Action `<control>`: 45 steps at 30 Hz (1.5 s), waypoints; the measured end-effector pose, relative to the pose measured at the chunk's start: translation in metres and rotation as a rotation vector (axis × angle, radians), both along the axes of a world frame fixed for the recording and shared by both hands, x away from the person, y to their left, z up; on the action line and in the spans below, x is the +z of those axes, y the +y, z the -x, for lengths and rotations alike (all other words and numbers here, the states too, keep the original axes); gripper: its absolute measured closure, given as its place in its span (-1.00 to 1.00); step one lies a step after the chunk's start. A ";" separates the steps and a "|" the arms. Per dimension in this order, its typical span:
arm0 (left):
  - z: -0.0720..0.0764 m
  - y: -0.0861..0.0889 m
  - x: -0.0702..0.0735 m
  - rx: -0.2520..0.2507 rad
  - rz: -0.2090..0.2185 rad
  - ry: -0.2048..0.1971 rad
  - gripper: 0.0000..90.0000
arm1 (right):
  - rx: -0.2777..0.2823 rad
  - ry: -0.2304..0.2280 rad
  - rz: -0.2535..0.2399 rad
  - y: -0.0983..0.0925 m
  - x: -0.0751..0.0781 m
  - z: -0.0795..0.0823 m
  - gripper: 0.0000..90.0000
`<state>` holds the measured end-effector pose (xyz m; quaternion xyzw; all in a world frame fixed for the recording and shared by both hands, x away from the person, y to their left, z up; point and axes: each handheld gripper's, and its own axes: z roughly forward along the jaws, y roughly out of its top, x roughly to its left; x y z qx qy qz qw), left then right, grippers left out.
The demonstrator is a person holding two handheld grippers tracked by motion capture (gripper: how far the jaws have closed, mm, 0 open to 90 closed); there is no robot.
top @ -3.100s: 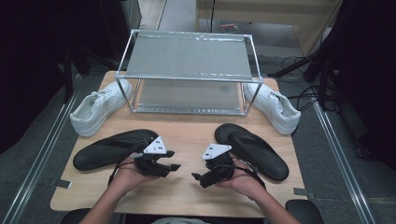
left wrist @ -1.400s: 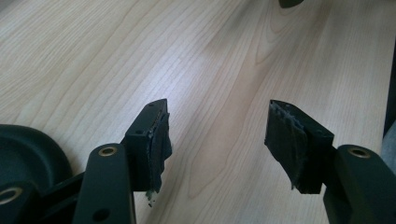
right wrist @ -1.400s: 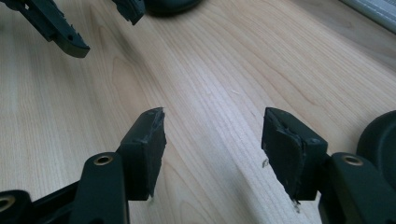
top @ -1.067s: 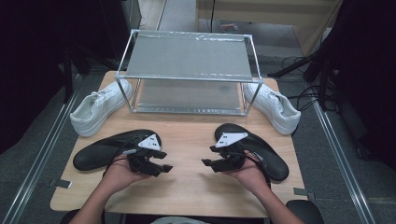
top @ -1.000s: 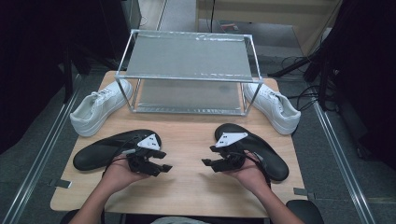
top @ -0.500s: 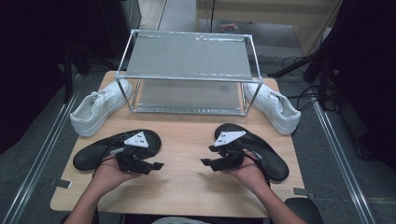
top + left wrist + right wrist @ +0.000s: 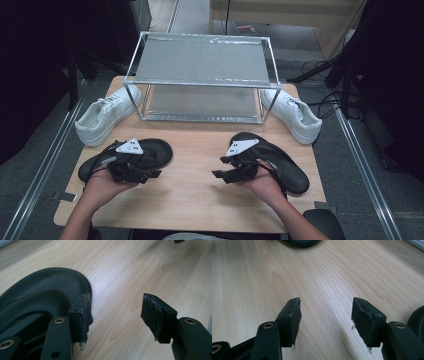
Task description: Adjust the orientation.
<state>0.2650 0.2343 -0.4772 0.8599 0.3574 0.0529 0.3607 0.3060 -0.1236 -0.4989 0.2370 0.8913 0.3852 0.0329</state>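
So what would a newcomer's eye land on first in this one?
Probably the metal two-shelf rack at the table's far side, with a white sneaker at each end, left and right. Nearer the person, two black slippers lie on the wood, left and right, with the left gripper and right gripper open above them.

wooden table (image 7: 195, 145): slippers (image 7: 150, 152), sneakers (image 7: 102, 120), rack (image 7: 200, 82)

Looks like I'm in a lab: small wooden surface (image 7: 200, 195) on grey carpet, cables (image 7: 320, 67) trailing over the floor, dark equipment racks (image 7: 395, 75) around.
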 end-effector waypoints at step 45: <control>-0.014 0.057 -0.029 0.044 -0.008 0.011 0.47 | 0.010 -0.006 0.020 0.004 -0.002 0.002 -0.06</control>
